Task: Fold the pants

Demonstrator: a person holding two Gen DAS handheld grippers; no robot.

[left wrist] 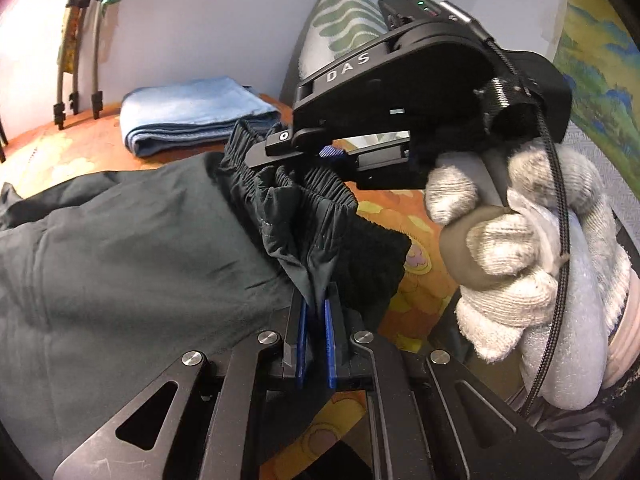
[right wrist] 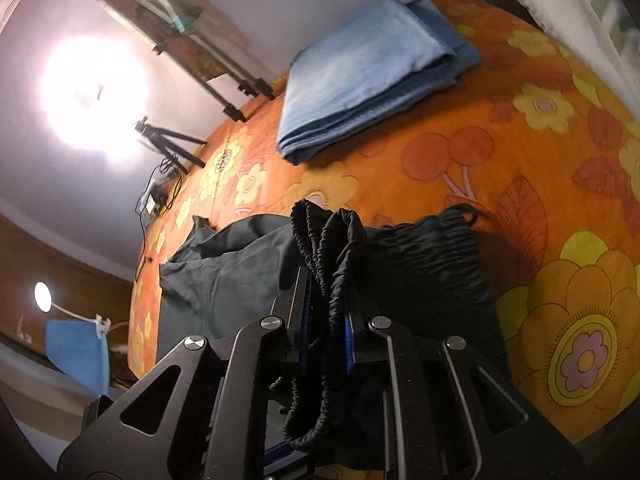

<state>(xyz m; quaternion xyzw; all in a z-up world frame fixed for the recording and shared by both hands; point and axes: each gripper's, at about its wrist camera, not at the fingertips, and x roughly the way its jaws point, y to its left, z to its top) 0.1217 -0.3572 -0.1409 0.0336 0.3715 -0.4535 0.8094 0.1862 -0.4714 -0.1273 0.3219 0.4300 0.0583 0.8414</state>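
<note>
Both tools are clamped on the dark pants' (left wrist: 120,248) elastic waistband: left tool (left wrist: 316,312), right tool (right wrist: 326,312), above the flowered bed (right wrist: 500,152).

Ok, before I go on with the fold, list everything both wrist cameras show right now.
pants: one, dark green-black, on the bedspread, elastic waistband bunched up
blanket: one, light blue, folded, beyond the pants
bedspread: one, orange with flowers, under everything
pillow: one, white and green, against the wall
tripod: one, black, at the bed's edge
left gripper: shut on pants
right gripper: shut on pants at the waistband
gloved hand: one, white, holding the right gripper
</note>
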